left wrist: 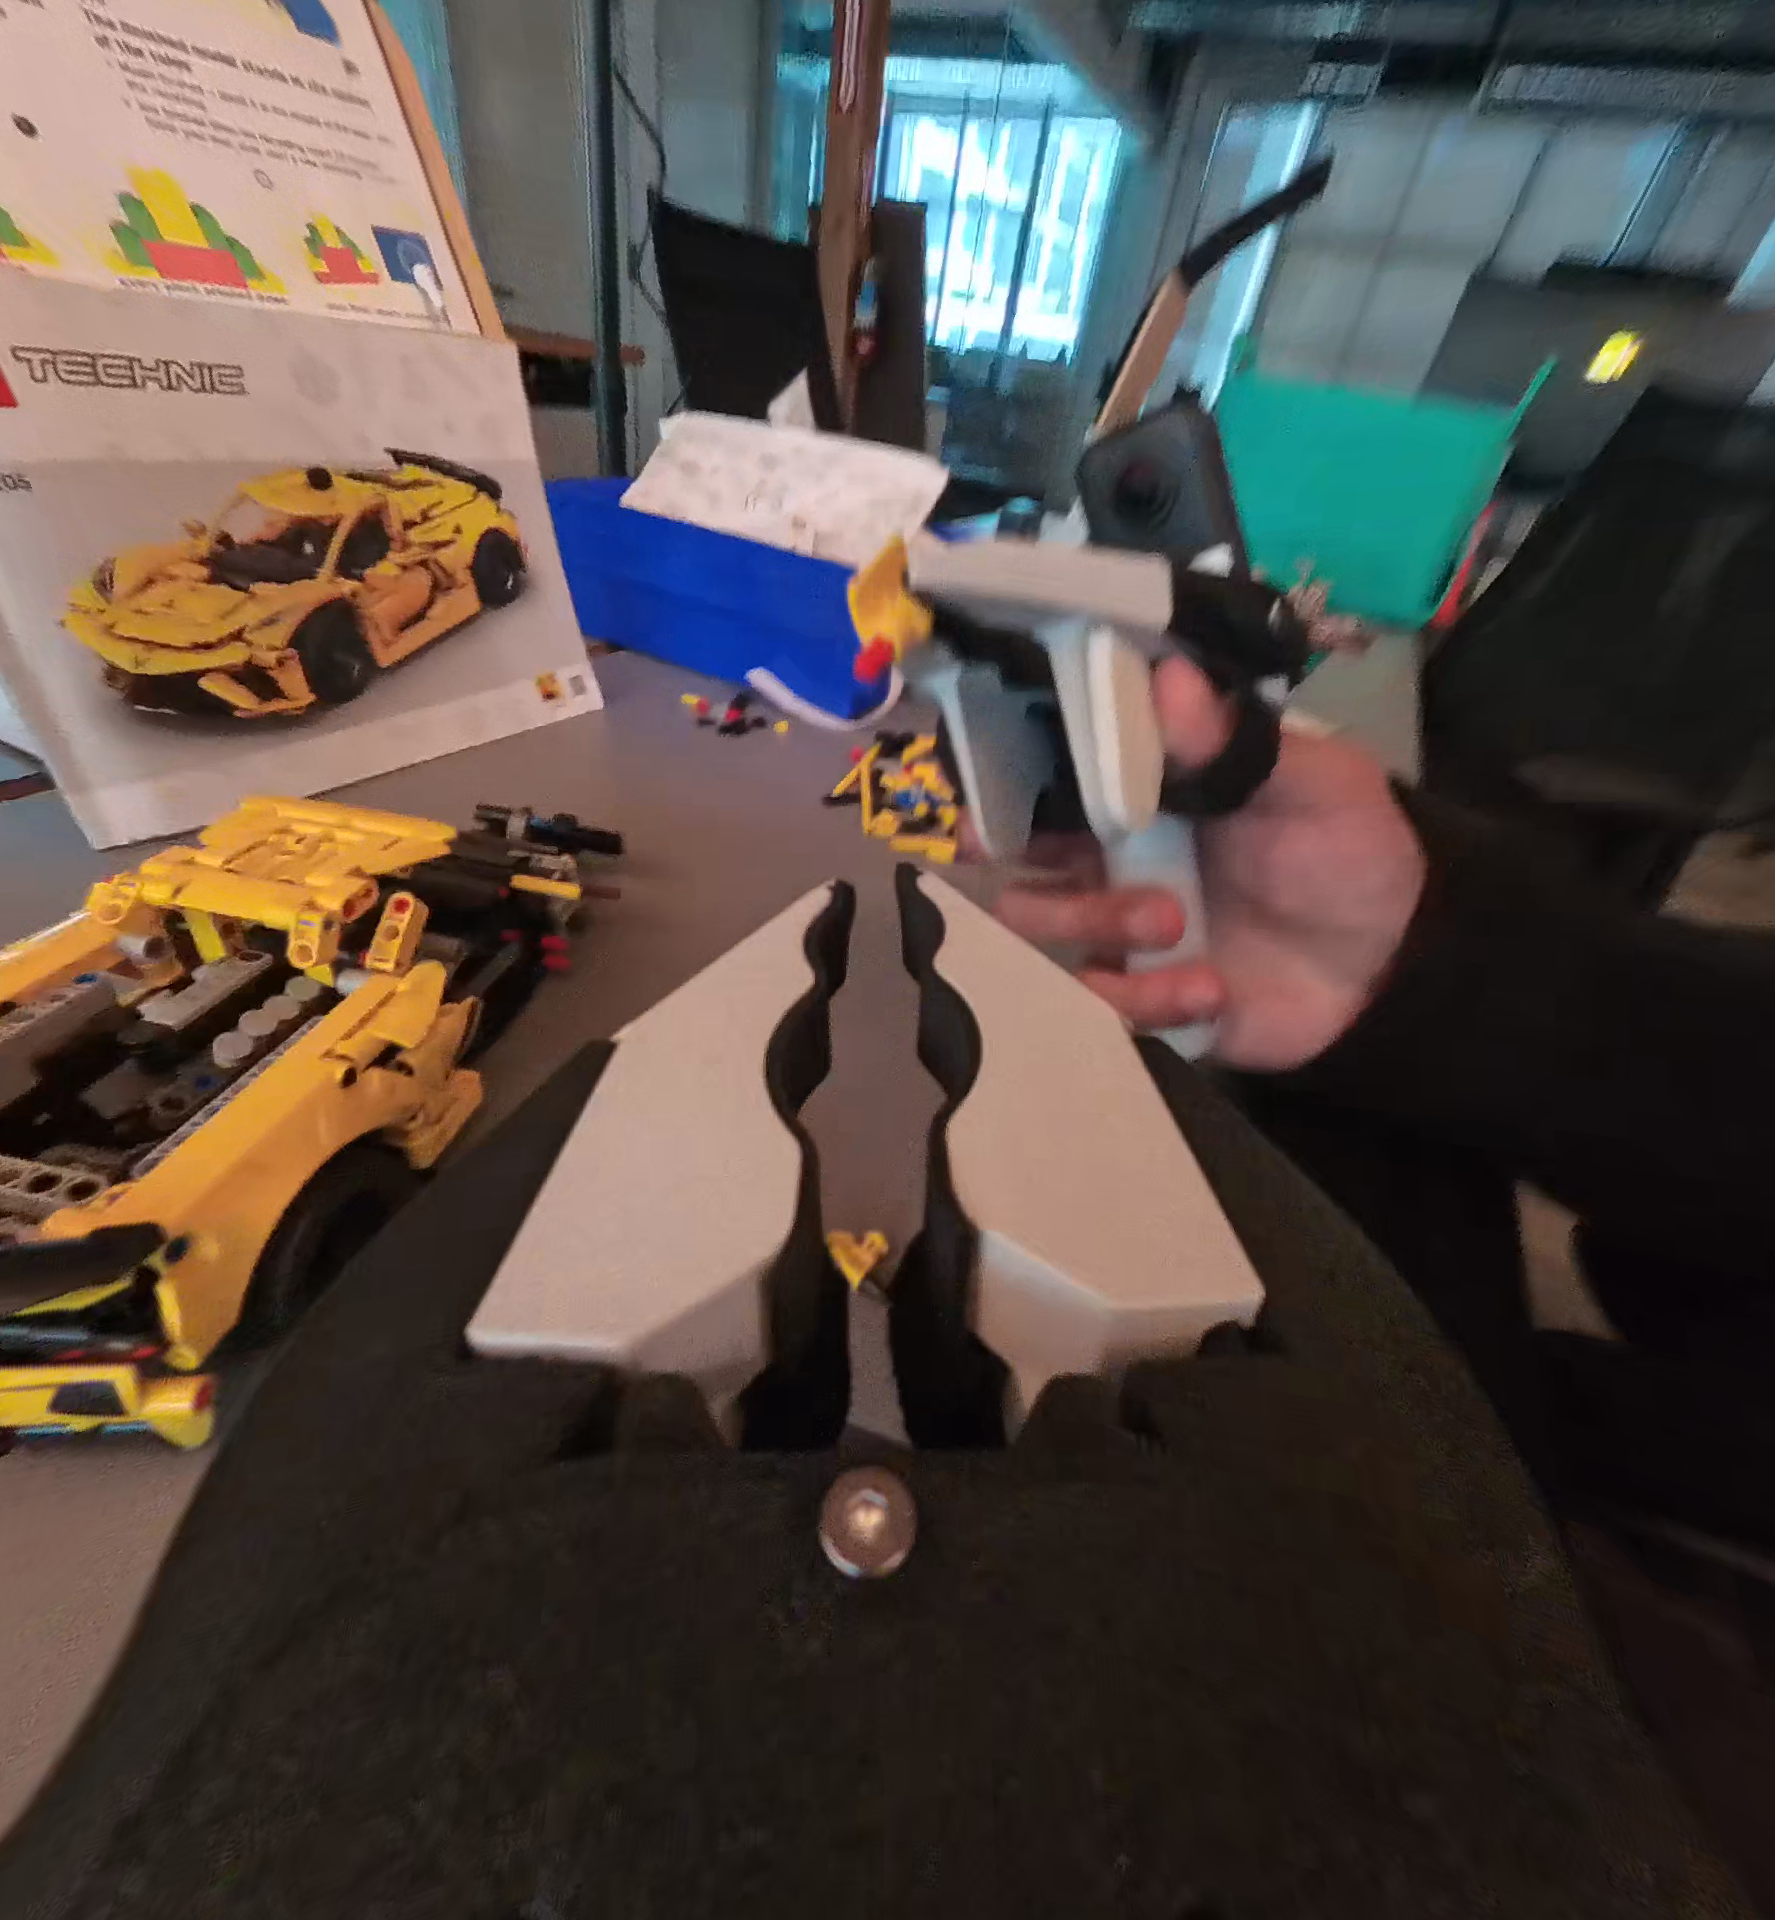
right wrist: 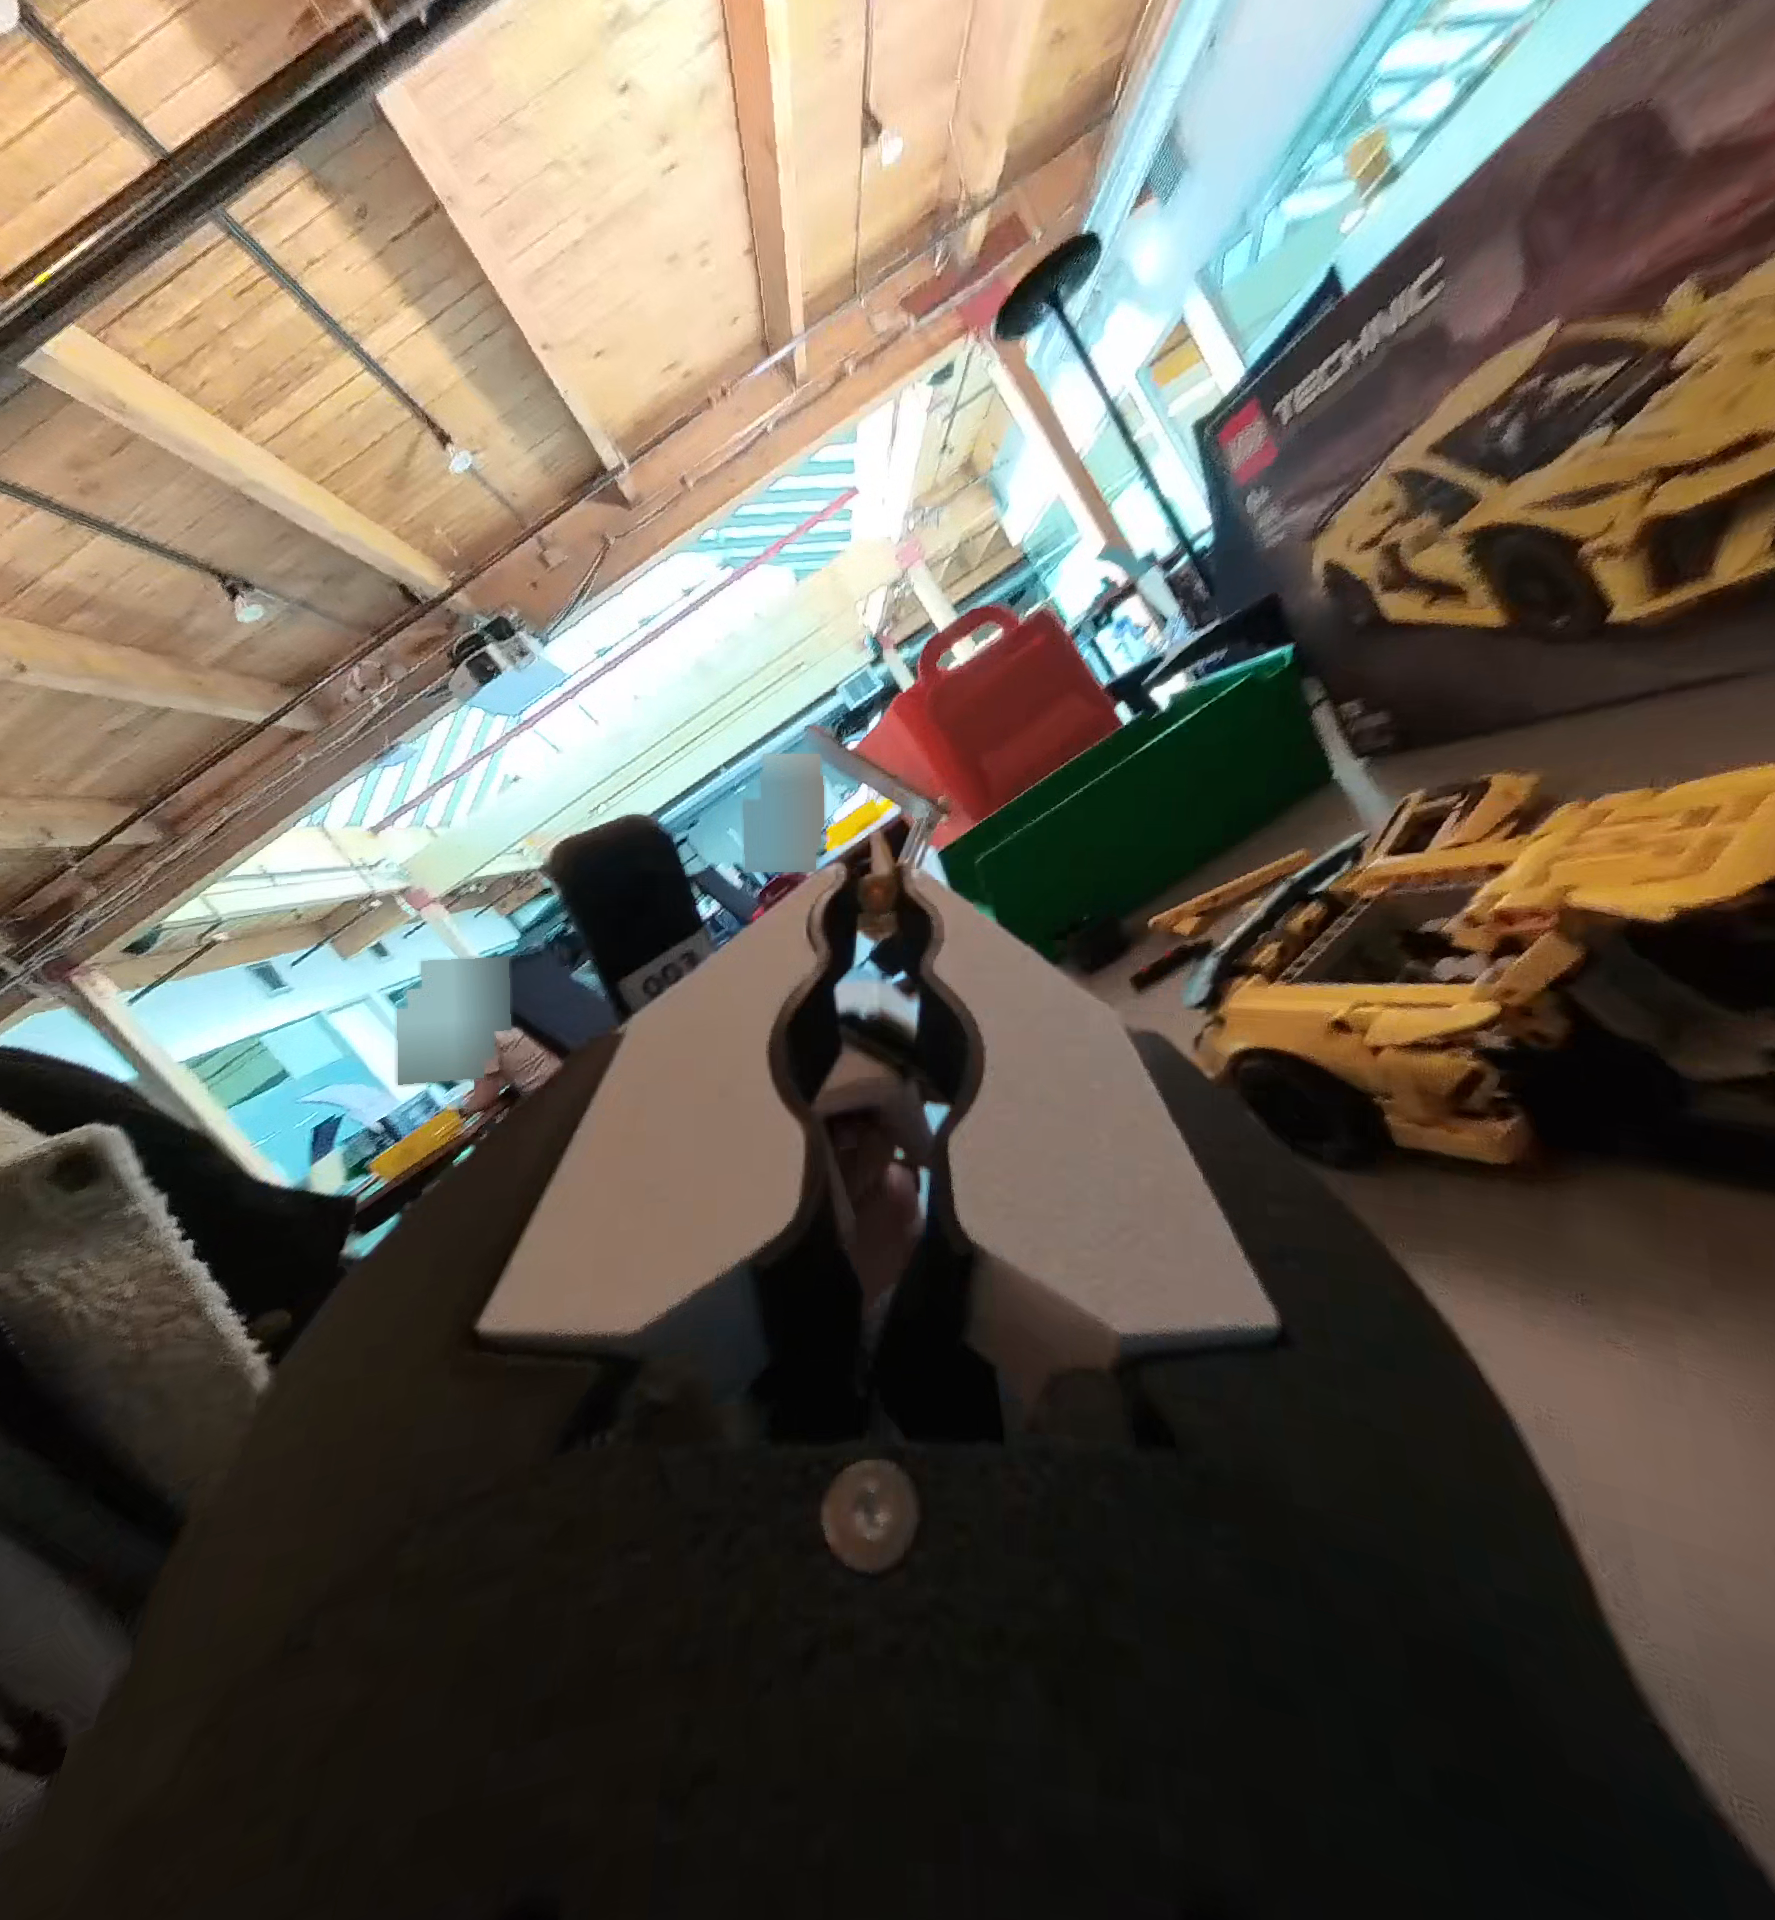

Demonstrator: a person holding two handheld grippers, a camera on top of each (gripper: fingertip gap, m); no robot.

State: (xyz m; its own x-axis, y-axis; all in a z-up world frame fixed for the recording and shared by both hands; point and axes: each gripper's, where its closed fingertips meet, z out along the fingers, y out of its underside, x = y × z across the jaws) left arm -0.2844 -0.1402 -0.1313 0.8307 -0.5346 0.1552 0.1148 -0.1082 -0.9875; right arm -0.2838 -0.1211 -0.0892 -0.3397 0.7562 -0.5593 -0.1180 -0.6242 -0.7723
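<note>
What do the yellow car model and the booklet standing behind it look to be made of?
Yellow car model: glossy hard plastic, likely; pin holes and studs show, separate pieces.
Booklet: thin printed paper or card, matte; it stands as a flat sheet.

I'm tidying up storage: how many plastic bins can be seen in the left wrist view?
2. A blue bin stands right of the instruction booklet; a green bin sits behind the right hand-held gripper, which pinches a yellow piece. Others may be hidden.
</note>
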